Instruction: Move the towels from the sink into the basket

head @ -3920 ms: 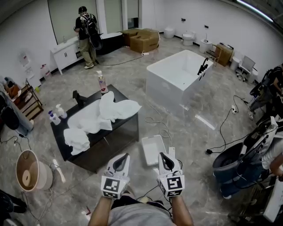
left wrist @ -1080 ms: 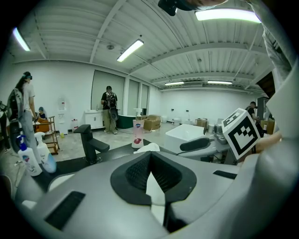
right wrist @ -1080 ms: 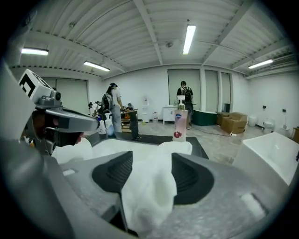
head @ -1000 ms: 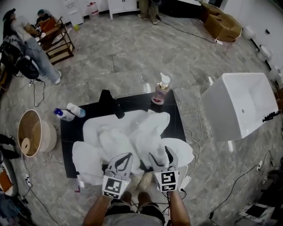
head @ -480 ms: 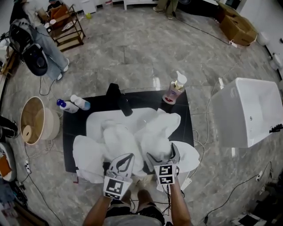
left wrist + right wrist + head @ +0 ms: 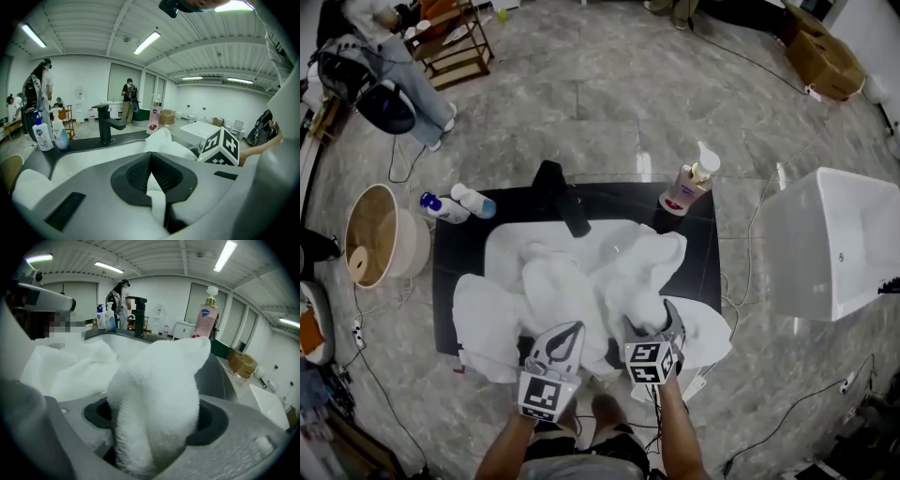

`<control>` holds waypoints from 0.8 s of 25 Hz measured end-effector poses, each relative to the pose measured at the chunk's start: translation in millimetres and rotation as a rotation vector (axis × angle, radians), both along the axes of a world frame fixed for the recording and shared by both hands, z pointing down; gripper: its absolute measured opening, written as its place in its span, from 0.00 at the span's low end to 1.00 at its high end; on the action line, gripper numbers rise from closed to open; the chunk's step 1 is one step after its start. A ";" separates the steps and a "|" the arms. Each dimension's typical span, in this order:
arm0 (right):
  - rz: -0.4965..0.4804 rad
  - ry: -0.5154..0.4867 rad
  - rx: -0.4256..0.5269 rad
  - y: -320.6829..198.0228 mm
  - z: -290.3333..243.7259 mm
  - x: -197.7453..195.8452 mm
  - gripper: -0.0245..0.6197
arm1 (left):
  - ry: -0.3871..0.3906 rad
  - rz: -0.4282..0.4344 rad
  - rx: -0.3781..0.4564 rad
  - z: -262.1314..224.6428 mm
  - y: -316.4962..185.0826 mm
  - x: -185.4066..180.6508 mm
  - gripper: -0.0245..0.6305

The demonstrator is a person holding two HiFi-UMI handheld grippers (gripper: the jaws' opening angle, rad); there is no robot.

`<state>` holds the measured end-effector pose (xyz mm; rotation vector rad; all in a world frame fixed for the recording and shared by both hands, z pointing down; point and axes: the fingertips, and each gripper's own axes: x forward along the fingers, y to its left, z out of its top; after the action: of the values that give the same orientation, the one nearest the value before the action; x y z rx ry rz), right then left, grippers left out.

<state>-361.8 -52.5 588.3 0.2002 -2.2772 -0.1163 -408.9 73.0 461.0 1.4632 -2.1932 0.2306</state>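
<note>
Several white towels [image 6: 581, 281] lie heaped in the white sink [image 6: 502, 251] and spill over the front of the black counter [image 6: 698, 258]. The round wicker basket [image 6: 366, 246] stands on the floor left of the counter. My right gripper [image 6: 652, 321] is down in the heap's right side. Its jaws have just been closing, and a thick towel fold [image 6: 159, 380] fills the gap between them. They still stand wide, so I read them as open. My left gripper [image 6: 572, 326] hovers over the heap's front edge, shut and empty, with towel [image 6: 161, 140] just beyond its tips [image 6: 150, 154].
A black faucet [image 6: 562, 208] rises behind the sink. A pink soap dispenser [image 6: 689, 192] stands at the counter's back right and two bottles [image 6: 455, 204] at its back left. A white bathtub [image 6: 839, 244] is to the right. Cables cross the floor. People stand at the far left.
Both grippers have sunk toward the towels, the right one further, into the heap. A towel fold now sits between the right jaws.
</note>
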 end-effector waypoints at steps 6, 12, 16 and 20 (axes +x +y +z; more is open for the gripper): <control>-0.019 -0.002 0.076 -3.4 -3.7 3.2 0.47 | -0.046 0.042 -0.009 9.1 1.1 2.9 0.05; -0.021 -0.038 0.035 0.8 -8.2 6.4 0.33 | 0.009 -0.002 0.003 3.3 -1.8 5.3 0.05; -0.008 -0.064 -0.023 -0.8 -12.5 6.7 0.31 | -0.030 0.036 -0.007 4.3 1.2 5.5 0.05; 0.020 -0.103 -0.071 -1.5 -23.3 5.6 0.30 | -0.061 0.052 -0.002 -3.4 2.8 2.4 0.05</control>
<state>-356.3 -54.1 565.0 0.1960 -2.3771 -0.0141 -406.4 75.8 457.6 1.5327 -2.2037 0.2988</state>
